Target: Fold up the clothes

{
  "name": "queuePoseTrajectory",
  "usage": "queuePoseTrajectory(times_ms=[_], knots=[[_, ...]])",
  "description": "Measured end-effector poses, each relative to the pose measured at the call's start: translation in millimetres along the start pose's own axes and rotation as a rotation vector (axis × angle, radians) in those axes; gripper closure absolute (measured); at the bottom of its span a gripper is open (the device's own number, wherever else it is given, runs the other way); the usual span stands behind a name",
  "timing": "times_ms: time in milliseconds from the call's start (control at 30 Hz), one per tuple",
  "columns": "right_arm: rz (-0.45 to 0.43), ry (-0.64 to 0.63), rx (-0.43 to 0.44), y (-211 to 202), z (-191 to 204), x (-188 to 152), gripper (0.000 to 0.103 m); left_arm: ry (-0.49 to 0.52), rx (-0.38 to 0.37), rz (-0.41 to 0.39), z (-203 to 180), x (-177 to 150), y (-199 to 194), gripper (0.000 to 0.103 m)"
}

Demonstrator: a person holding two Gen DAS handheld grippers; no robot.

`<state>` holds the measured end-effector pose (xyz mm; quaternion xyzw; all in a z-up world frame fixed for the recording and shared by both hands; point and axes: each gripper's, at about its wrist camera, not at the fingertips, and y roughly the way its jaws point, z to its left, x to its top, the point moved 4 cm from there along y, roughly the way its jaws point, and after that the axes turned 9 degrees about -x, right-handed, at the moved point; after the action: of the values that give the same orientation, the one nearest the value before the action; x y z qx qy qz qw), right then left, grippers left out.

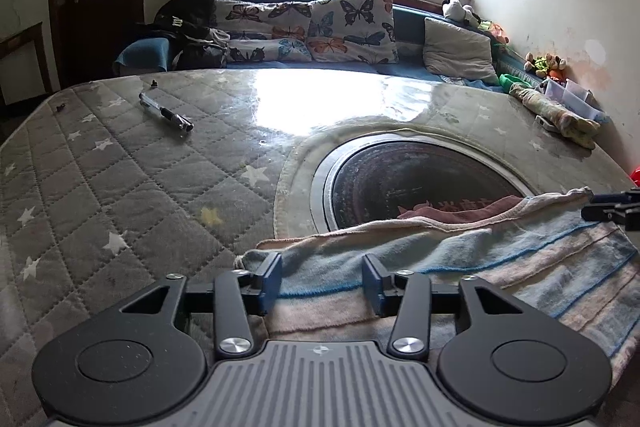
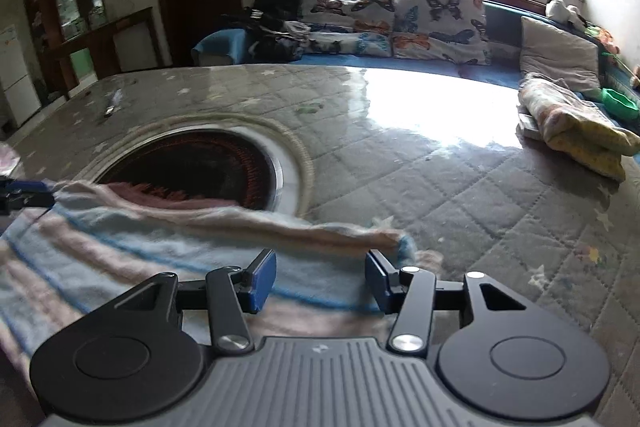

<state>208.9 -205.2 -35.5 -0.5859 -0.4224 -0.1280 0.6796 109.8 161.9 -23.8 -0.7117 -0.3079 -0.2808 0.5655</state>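
Towel (image 1: 460, 259) pale blue, pink stripes; quilt (image 1: 120, 195) grey, white stars.

Quilted table cover (image 1: 120, 195) left of my left gripper (image 1: 322, 283) is open. Only a pen (image 1: 166, 113) far back there. Round heater recess (image 1: 408, 183) sits dead ahead. Right side: folded cloth pile (image 2: 576, 127) blocks the far corner, near area clear.

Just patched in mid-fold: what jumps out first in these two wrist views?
The striped towel lies across the near edge of the quilted table cover, with the left gripper and right gripper open at its two ends. Just behind it sits a big dark round heater plate, and window glare washes the far tabletop.
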Motion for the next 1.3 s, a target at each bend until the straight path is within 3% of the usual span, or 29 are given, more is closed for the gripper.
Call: queuePoseTrajectory(times_ms=[267,500,667,833,933,1300], knots=[[0.005,-0.068,0.065,-41.7,31.5,-33.9,0.05,0.017,0.0,-0.012,-9.7,-22.8,-30.2,0.043],[-0.043,-0.169,0.152,-83.3,81.1,-59.0,0.047,0.052,0.015,-0.019,-27.4,-57.2,-59.0,0.04],[-0.091,-0.248,0.213,-91.7,126.6,-64.0,0.046,0.072,0.039,-0.019,-38.0,-76.4,-69.8,0.039],[-0.075,-0.28,0.217,-81.3,154.9,-74.1,0.046,0.074,0.067,-0.018,-37.0,-86.7,-71.4,0.038],[-0.083,-0.312,0.158,-81.1,151.0,-82.7,0.046,0.064,0.07,-0.022,-33.8,-89.5,-73.4,0.038],[-0.033,-0.047,0.007,-97.9,49.8,-98.5,0.046,0.037,0.074,-0.03,-28.2,-91.3,-73.6,0.032]])
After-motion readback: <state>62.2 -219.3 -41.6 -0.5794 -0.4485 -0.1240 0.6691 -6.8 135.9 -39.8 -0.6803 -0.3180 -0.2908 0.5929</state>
